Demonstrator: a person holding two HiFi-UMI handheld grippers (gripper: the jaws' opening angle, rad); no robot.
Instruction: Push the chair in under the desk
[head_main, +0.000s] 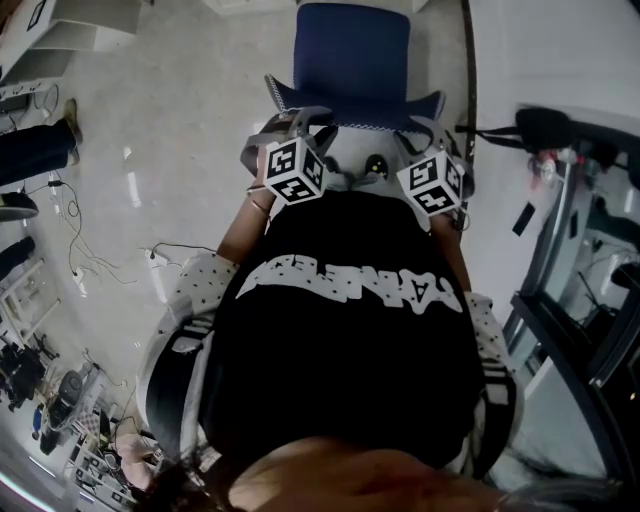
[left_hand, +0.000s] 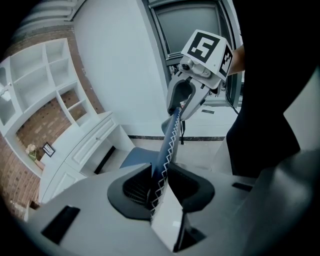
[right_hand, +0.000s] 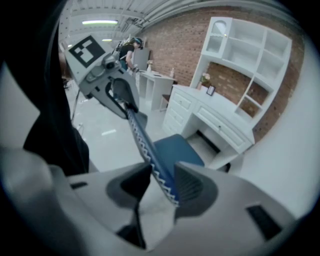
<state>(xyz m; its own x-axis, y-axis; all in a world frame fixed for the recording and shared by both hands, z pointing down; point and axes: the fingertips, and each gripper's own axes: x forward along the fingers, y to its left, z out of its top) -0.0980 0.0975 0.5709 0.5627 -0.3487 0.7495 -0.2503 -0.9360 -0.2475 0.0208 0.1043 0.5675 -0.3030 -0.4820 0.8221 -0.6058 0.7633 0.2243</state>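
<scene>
The blue chair has its seat (head_main: 350, 50) in front of me and its backrest (head_main: 355, 110), edged in white zigzag stitching, nearest me. My left gripper (head_main: 300, 125) is shut on the backrest's top edge at the left, and my right gripper (head_main: 425, 135) is shut on it at the right. In the left gripper view the backrest edge (left_hand: 170, 140) runs from between my left gripper's (left_hand: 159, 185) pads up to the right gripper (left_hand: 187, 95). In the right gripper view the edge (right_hand: 142, 140) passes between the right gripper's (right_hand: 162, 182) pads. The white desk (right_hand: 215, 125) stands beyond the seat (right_hand: 175, 150).
White shelves (right_hand: 250, 55) rise above the desk against a brick wall. Cables (head_main: 75, 240) trail over the floor at the left, by someone's legs (head_main: 35, 150). A black metal frame (head_main: 570, 300) stands close at the right. A person (right_hand: 131, 50) stands far back.
</scene>
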